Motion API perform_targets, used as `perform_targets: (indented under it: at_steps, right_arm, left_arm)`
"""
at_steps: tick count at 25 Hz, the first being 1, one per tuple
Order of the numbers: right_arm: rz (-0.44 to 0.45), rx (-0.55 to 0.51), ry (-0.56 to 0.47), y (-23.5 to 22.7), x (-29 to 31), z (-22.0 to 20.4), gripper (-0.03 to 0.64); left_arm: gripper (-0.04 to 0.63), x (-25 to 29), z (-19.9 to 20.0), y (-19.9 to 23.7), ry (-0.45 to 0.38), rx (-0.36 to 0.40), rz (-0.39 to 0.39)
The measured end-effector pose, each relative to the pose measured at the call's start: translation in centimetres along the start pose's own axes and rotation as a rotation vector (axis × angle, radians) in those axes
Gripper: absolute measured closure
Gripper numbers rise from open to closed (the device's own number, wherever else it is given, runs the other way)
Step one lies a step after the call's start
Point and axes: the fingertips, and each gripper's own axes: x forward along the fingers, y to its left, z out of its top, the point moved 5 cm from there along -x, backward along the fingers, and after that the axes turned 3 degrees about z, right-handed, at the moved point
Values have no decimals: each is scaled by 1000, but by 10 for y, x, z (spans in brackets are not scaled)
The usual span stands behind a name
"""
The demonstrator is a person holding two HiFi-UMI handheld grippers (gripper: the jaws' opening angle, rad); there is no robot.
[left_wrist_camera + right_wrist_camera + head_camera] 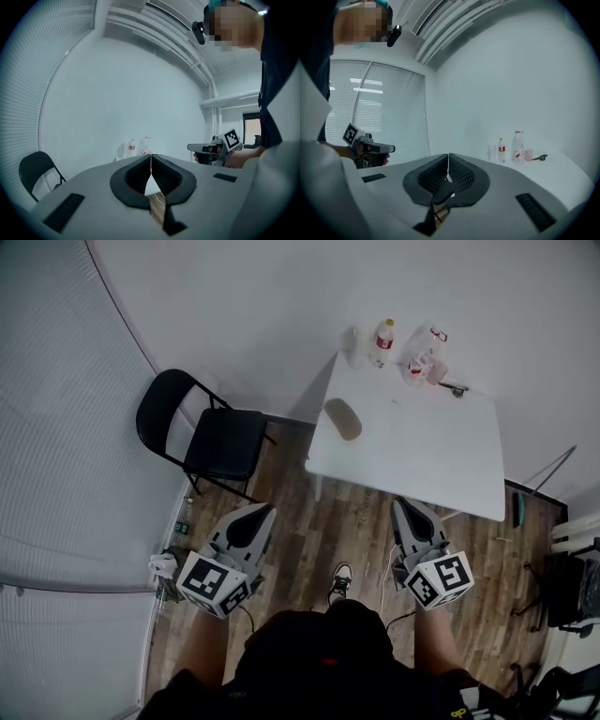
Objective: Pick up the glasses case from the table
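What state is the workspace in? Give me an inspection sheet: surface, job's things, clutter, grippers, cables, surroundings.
Surface: white table, mostly bare.
Job's things: glasses case lies on the table near its left edge, apart from everything else and untouched.
Clutter: red-label bottle, clear bottle, pink cup and a small dark item are grouped along the table's far edge.
Grippers: left gripper and right gripper are both shut and empty, held over the floor short of the table.
Cables: what looks like a thin white cord lies on the floor by the right gripper.
Surroundings: black folding chair stands left of the table; wood floor; blinds on the left.
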Motion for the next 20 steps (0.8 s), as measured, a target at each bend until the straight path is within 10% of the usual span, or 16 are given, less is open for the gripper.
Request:
perform_targets:
  at_steps: [20]
  right_arm:
    - [52,33,104,-166,102,-12,595]
  left_arm:
    - [574,164,10,21,51,-35,64]
